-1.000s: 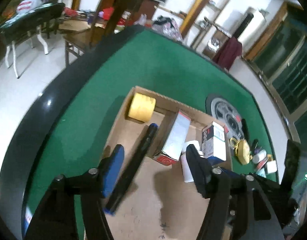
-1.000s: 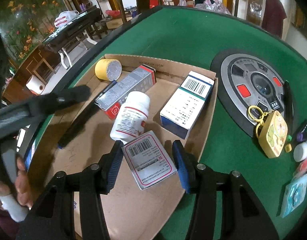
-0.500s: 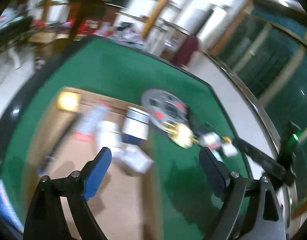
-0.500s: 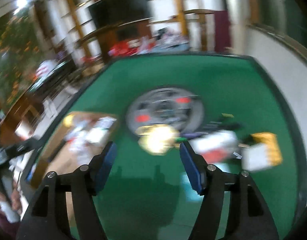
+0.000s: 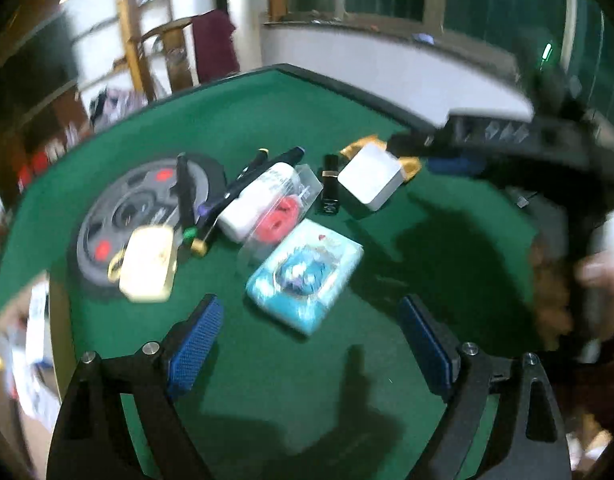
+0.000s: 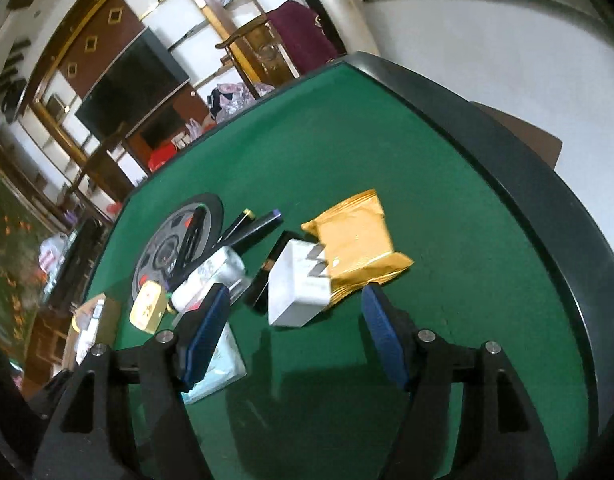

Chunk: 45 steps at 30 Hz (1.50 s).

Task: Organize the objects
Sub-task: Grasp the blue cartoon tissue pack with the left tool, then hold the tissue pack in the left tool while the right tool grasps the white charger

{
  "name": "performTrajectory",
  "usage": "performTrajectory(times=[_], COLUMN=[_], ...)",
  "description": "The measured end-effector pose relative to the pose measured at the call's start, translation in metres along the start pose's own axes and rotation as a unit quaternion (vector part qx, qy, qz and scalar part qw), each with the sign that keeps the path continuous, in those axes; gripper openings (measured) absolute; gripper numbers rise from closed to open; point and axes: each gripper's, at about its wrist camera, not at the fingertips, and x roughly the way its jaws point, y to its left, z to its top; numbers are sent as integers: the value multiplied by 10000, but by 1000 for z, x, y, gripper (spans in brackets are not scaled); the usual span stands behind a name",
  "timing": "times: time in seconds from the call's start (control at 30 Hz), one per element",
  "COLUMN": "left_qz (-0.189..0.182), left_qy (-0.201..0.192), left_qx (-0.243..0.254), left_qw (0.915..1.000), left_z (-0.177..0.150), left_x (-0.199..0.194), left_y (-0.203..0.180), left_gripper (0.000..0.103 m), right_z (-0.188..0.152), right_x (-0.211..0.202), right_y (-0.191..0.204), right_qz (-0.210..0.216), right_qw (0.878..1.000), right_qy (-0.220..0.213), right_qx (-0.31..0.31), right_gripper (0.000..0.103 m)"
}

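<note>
My left gripper [image 5: 313, 342] is open and empty above the green table, just short of a light blue packet [image 5: 305, 276]. Beyond it lie a white bottle [image 5: 257, 198], a clear packet with a red ring [image 5: 281, 216], a black lipstick [image 5: 329, 190], a white charger [image 5: 371, 178] and a yellow keychain case [image 5: 147, 264]. My right gripper [image 6: 297, 336] is open and empty, close in front of the white charger [image 6: 301, 290], which rests against an orange snack packet [image 6: 357, 240]. The right gripper also shows in the left wrist view [image 5: 459, 162].
A round grey disc [image 5: 127, 212] with red buttons and dark pens [image 5: 243, 184] lies left of the pile. The cardboard box [image 6: 89, 322] with sorted items is at the far left. The table's black rim [image 6: 547, 208] curves on the right. A chair [image 6: 267, 46] stands behind.
Both grippers have swung right, away from the cardboard box, to the pile of loose items. The right gripper let go of the white box and is now open.
</note>
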Motion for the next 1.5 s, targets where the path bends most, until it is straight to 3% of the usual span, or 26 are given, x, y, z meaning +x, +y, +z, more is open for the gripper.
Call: performTrajectory(times=[0.17, 0.23, 0.3, 0.4, 0.63, 0.77, 1.13, 1.4, 1.43, 1.5], left_qz=[372, 333, 81, -61, -291, -47, 206, 435, 432, 484], left_qy=[404, 452, 449, 439, 423, 375, 345, 199, 206, 145], left_qx=[106, 12, -298, -451, -849, -873, -588, -854, -892, -955], left_qw=[9984, 9984, 9985, 9980, 9951, 9955, 9975, 9952, 9949, 9942], left_z=[10, 10, 8, 2, -32, -34, -17, -20, -20, -20], left_x=[46, 54, 51, 40, 2, 1, 33, 33, 34, 31], left_y=[3, 4, 9, 12, 21, 17, -2, -4, -4, -2], left_gripper=[86, 84, 53, 47, 49, 65, 65, 65, 65, 42], right_z=[-1, -2, -2, -3, -5, -4, -4, -5, -5, -5], right_x=[3, 5, 6, 6, 11, 14, 14, 18, 19, 19], right_y=[-5, -7, -9, -9, -15, -14, -15, -20, -21, -21], right_qz=[178, 246, 248, 226, 215, 204, -1, -86, -99, -146], right_qw=[9998, 9995, 9995, 9995, 9990, 9991, 9996, 9993, 9993, 9993], right_qy=[-47, 11, 13, -20, 99, 106, 45, 113, 114, 101], right_qx=[112, 183, 207, 229, 374, 362, 272, 332, 332, 326], right_gripper=[68, 68, 68, 68, 68, 68, 68, 68, 68, 68])
